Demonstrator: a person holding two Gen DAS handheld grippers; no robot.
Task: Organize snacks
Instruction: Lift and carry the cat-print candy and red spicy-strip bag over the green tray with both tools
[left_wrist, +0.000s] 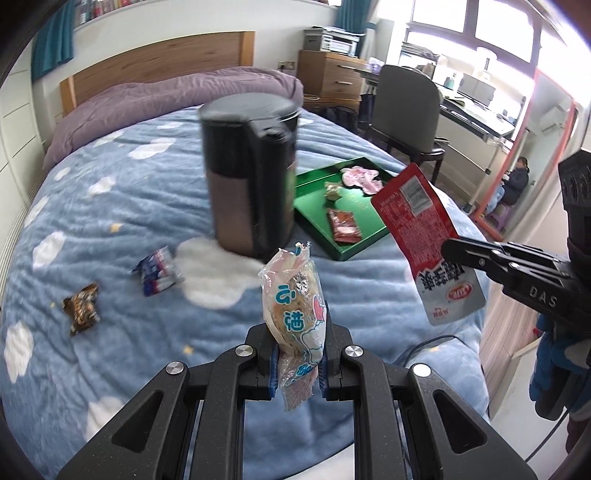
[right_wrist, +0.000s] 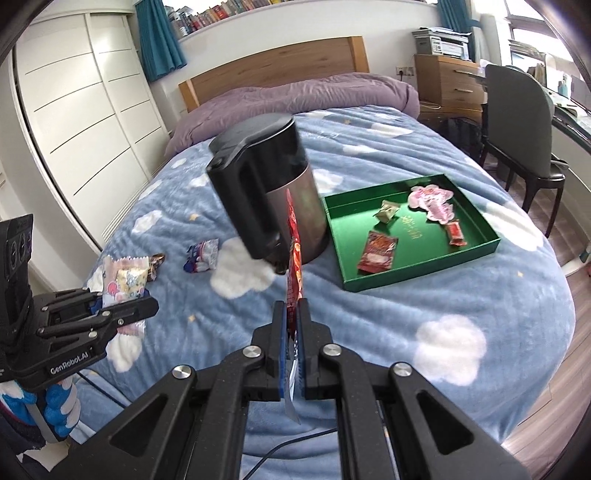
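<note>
The left tool (left_wrist: 297, 363) grasps a clear-wrapped pastry (left_wrist: 293, 314); the right tool (right_wrist: 293, 332) clamps a red snack packet (right_wrist: 294, 266), both above the bed (right_wrist: 388, 306), near the green tray (right_wrist: 424, 275).

A clear-wrapped pastry (left_wrist: 295, 314) is clamped upright in the left tool (left_wrist: 297, 363). Right of the kettle (left_wrist: 249, 177), a red-and-white packet (left_wrist: 430, 243) is gripped by the right tool (left_wrist: 465, 254). A green tray (left_wrist: 365, 240) lies just right of the kettle; two loose snacks (left_wrist: 159, 271) are seen to its left on the bed (left_wrist: 110, 221).
</note>
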